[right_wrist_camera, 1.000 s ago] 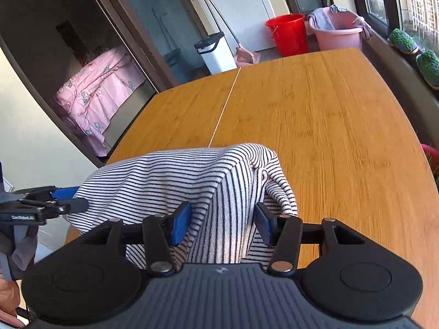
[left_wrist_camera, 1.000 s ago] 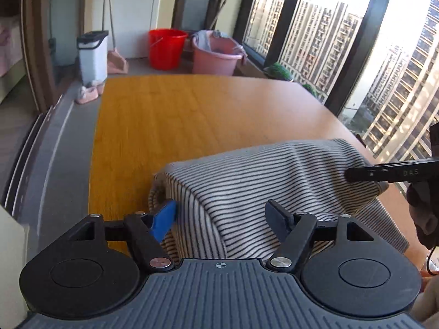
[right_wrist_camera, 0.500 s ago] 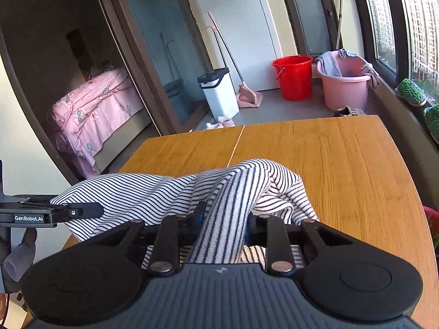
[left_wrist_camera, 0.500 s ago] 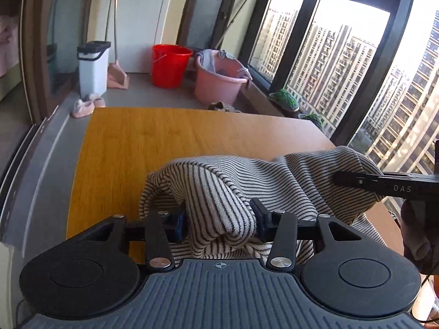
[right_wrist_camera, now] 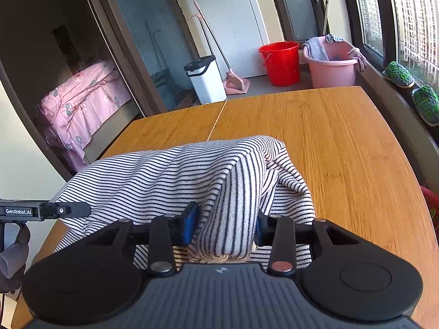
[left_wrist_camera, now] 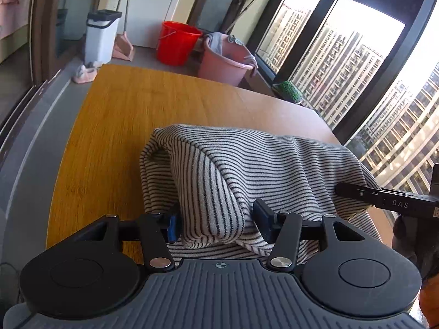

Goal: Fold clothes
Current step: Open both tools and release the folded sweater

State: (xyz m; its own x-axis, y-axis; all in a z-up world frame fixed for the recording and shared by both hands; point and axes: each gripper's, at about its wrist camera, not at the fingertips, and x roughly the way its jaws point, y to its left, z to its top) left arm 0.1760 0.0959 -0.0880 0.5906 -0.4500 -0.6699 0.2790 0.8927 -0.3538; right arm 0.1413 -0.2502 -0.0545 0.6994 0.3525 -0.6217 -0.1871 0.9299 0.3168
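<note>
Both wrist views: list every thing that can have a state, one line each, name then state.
striped garment: bunched and lifted, a fold between each gripper's pads, its lower part draped on the table.
left gripper: jaws opening, cloth between them.
right gripper: jaws opening, cloth between them.
red bucket: upright on the floor.
pink tub: upright, cloths hung over its rim.
white bin: upright, lid shut.
</note>
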